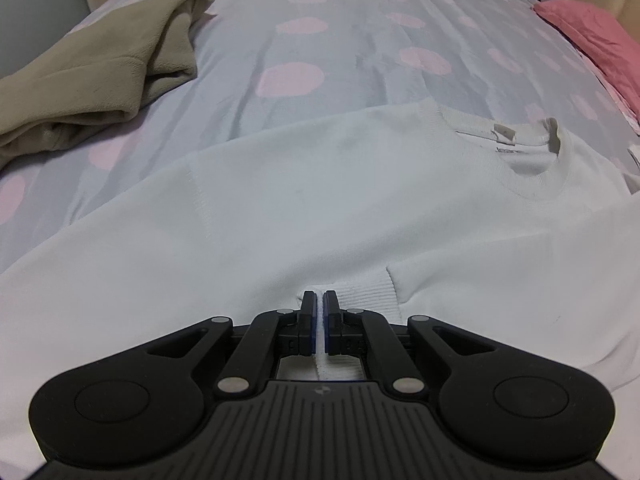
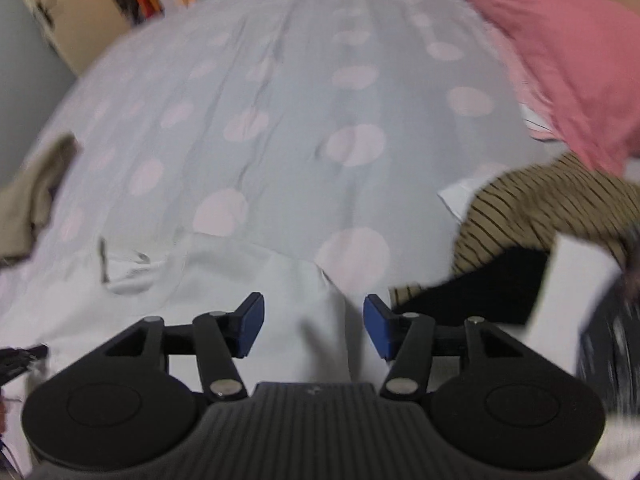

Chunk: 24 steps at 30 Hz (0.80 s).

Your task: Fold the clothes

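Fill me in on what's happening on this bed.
A person is folding a white sweatshirt spread on the dotted bedspread. The left gripper is shut on the ribbed sleeve cuff, laid across the body. The right gripper hangs above the sweatshirt, jaws open and empty. An olive garment and a striped top lie nearby.

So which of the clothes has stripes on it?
The tan top beside the pink pillow. It has thin dark stripes; the white sweatshirt and the olive fleece are plain.

White sweatshirt (image 1: 320,208) spread flat on bed, neckline away, ribbed cuff (image 1: 360,296) folded onto body
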Available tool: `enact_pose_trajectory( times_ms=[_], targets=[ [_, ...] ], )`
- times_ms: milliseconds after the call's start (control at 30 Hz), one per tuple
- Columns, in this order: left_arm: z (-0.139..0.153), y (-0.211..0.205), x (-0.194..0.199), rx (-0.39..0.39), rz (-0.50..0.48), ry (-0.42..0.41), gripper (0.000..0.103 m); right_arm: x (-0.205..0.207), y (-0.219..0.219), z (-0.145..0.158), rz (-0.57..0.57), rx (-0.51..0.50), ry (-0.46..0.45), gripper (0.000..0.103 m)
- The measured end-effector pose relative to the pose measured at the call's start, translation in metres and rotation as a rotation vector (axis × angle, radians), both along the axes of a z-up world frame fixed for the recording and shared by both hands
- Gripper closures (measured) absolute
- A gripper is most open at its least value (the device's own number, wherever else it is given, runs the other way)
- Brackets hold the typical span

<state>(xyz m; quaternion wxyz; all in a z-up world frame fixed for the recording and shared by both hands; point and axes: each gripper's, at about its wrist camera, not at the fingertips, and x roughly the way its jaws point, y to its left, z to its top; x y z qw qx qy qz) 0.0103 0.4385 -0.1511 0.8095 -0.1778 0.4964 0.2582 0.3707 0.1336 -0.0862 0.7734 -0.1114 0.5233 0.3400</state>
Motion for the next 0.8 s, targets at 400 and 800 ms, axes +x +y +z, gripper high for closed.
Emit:
enact_pose_trajectory(
  times_ms=[400, 800],
  targets=[
    [0.004, 0.002, -0.01, 0.011, -0.011, -0.097, 0.102, 0.044, 0.06, -0.062, 0.093, -0.36, 0.13, 0.089],
    [0.003, 0.011, -0.003, 0.002, 0.012, -0.062, 0.098, 0.043, 0.043, -0.077, -0.003, -0.357, -0.053, 0.067]
  ],
)
